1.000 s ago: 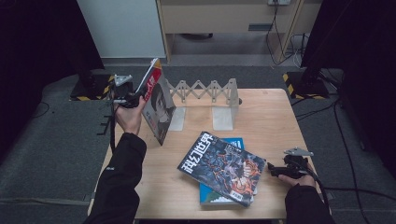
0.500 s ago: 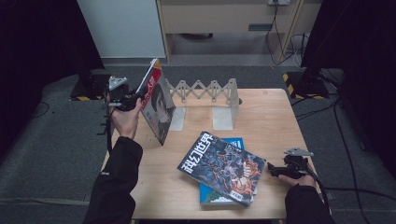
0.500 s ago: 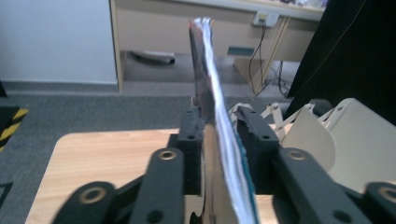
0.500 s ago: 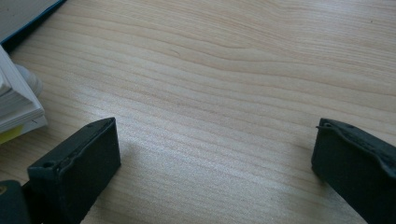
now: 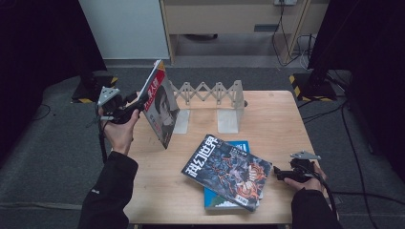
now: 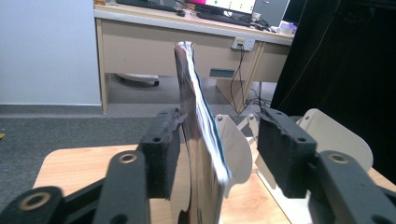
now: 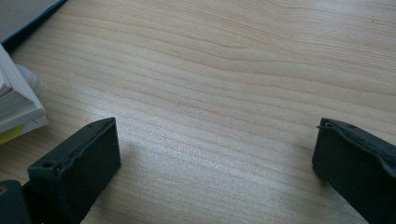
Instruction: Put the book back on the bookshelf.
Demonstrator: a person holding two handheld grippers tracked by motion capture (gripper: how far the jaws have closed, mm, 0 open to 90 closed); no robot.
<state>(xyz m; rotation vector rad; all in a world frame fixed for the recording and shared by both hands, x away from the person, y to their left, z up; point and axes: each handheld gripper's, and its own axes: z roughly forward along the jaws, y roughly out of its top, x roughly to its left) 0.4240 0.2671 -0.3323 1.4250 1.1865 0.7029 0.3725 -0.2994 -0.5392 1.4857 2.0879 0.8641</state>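
Note:
A magazine with a red-topped cover [image 5: 160, 107] stands tilted on its lower edge at the table's left, beside a white expanding book rack [image 5: 210, 93]. My left gripper [image 5: 138, 101] is at its upper left edge. In the left gripper view the magazine [image 6: 198, 135] sits between the jaws of the left gripper [image 6: 219, 149], touching one pad [image 6: 161, 149] with a clear gap to the other, so it is open. A dark sci-fi magazine [image 5: 227, 169] lies on a blue book [image 5: 239, 145]. My right gripper [image 5: 278, 172] rests open just right of them, over bare wood [image 7: 215, 158].
The wooden table [image 5: 267, 119] has two white bookend plates [image 5: 228, 119] under the rack at the back. A stack of page edges [image 7: 16, 107] lies left of the right gripper's jaws. Cables and dark stands sit on the grey floor around the table.
My left hand and gripper have drifted slightly left and down along the standing magazine's edge. The magazine, the flat books and the right gripper have stayed put.

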